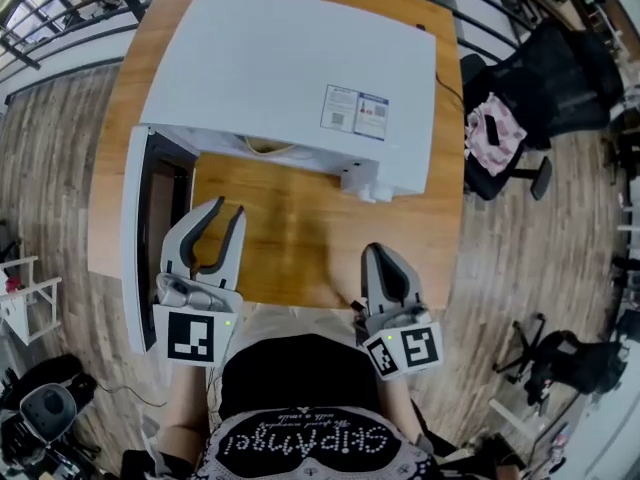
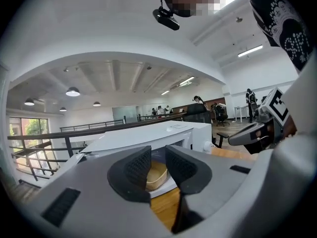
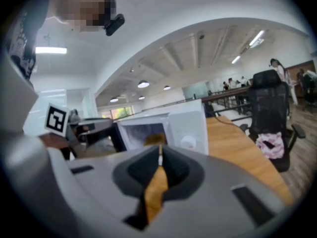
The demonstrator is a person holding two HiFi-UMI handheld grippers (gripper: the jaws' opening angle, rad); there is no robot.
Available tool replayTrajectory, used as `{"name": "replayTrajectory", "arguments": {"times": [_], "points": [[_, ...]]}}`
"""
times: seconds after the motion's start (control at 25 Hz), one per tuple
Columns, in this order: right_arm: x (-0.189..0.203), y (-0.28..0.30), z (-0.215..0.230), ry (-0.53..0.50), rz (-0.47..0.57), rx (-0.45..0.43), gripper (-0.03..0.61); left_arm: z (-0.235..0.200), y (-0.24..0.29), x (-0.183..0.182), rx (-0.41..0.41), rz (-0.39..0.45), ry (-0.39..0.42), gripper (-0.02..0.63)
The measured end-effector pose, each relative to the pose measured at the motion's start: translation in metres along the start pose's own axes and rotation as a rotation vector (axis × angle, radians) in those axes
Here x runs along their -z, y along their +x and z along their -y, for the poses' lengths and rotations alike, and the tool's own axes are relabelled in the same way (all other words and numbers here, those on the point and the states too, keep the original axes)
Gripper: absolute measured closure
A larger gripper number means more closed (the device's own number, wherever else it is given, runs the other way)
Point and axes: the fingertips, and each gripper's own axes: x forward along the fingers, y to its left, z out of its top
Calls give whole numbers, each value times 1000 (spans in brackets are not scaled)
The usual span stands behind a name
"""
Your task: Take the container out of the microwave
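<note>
The tan container (image 2: 157, 176) sits inside the open white microwave (image 1: 290, 78) at the table's (image 1: 290, 243) far edge. The left hand-held gripper (image 1: 227, 211) gapes narrowly, empty; the right hand-held gripper (image 1: 385, 252) is closed, empty.

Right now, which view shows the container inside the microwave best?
The left gripper view: the container sits framed in the open microwave, its tan rim and wall plain. The right gripper view shows a blurred tan patch; the head view only a rim sliver.
</note>
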Motion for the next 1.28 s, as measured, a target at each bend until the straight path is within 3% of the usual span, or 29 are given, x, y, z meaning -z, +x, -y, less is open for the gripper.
{"name": "replayTrajectory", "arguments": {"times": [0.24, 0.4, 0.52, 0.76, 1.04, 1.28], "points": [[24, 0, -4, 58, -51, -11, 538, 14, 60, 10, 47, 11, 99, 426], [29, 2, -3, 70, -53, -14, 538, 19, 103, 43, 76, -82, 184, 412], [34, 3, 1, 79, -59, -11, 538, 21, 131, 73, 107, -170, 267, 407], [42, 5, 5, 104, -79, -4, 538, 18, 162, 114, 140, -288, 350, 407], [50, 12, 7, 125, -108, -7, 538, 19, 175, 136, 171, -368, 433, 409], [56, 16, 7, 131, -129, -6, 538, 17, 179, 140, 170, -385, 486, 442]]}}
